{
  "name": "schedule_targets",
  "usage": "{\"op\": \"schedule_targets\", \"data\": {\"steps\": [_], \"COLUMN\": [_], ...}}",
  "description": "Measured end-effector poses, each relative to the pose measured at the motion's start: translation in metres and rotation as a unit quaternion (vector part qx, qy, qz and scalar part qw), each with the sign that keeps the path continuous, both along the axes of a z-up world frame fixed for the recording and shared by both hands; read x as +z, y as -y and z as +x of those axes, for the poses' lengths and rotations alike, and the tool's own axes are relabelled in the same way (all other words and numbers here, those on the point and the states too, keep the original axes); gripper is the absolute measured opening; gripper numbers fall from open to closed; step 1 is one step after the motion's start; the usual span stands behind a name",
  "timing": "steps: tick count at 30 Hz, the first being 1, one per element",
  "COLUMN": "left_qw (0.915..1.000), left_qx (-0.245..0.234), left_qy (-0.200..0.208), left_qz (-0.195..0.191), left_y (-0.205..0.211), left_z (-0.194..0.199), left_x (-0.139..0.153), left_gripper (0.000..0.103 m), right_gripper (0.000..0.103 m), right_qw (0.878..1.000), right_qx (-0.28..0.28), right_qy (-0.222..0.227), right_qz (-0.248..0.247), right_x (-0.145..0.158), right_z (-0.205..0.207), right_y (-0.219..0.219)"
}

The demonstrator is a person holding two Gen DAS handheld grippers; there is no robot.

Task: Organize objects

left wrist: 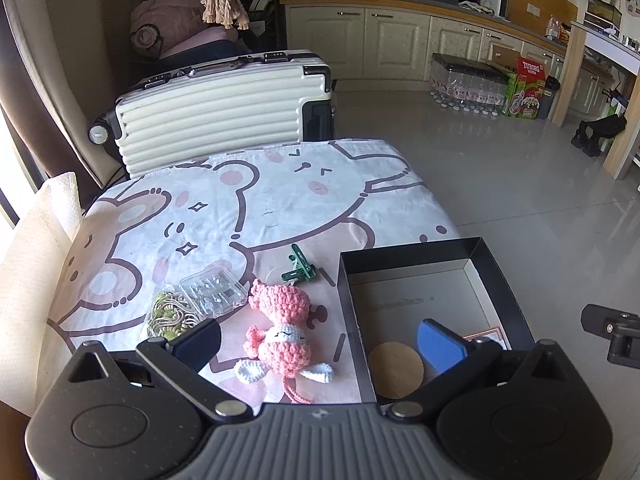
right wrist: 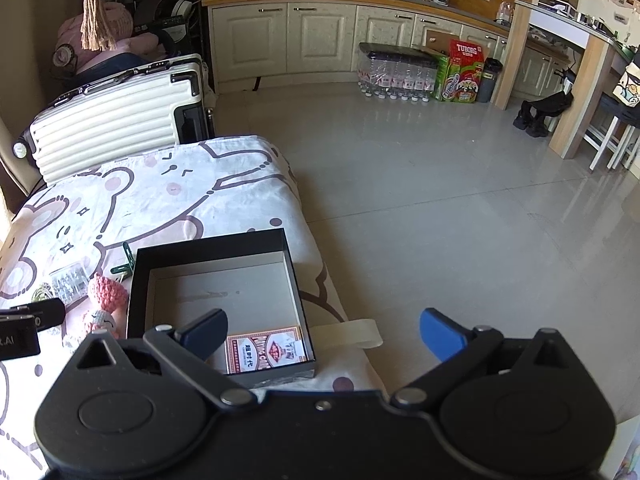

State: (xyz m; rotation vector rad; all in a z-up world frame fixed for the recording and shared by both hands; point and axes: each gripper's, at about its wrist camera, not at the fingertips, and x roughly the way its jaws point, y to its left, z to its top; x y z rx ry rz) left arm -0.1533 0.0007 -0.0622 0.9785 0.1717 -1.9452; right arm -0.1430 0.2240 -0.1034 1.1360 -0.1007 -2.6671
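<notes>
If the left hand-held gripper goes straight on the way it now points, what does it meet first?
Most likely the pink crocheted doll, which lies on the cloth between the open fingers of the left hand-held gripper. The black box sits just to its right. Depth is hard to judge here.

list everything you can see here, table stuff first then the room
box: 1, black, open, right side of the table
round disc: 1, tan, inside the box
card pack: 1, red and white, inside the box
crochet doll: 1, pink and white, lying left of the box
clip: 1, green, behind the doll
clear case: 1, transparent, left of the doll
cord bundle: 1, beige and green, beside the case
tablecloth: 1, white with pink bears
suitcase: 1, cream, behind the table
bottle pack: 1, clear, on the floor
carton: 1, green and red, beside the bottles
left tongs: open, empty
right tongs: open, empty
</notes>
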Motion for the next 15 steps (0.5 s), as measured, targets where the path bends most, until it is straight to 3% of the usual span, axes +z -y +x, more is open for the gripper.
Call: {"op": "schedule_targets", "data": {"steps": [15], "left_qw": [1.0000], "left_qx": [0.005], "left_qy": [-0.007], "left_qz": [-0.001], "left_y": [0.013], "left_z": [0.012], "left_x": [0.003], "left_gripper": [0.103], "right_gripper": [0.103], "right_qw": [1.000], "right_qx": [-0.005], "right_qy": [0.004], "right_qz": [0.002], "right_x": [-0.001], "right_z": [-0.004], "right_y": [0.011]}}
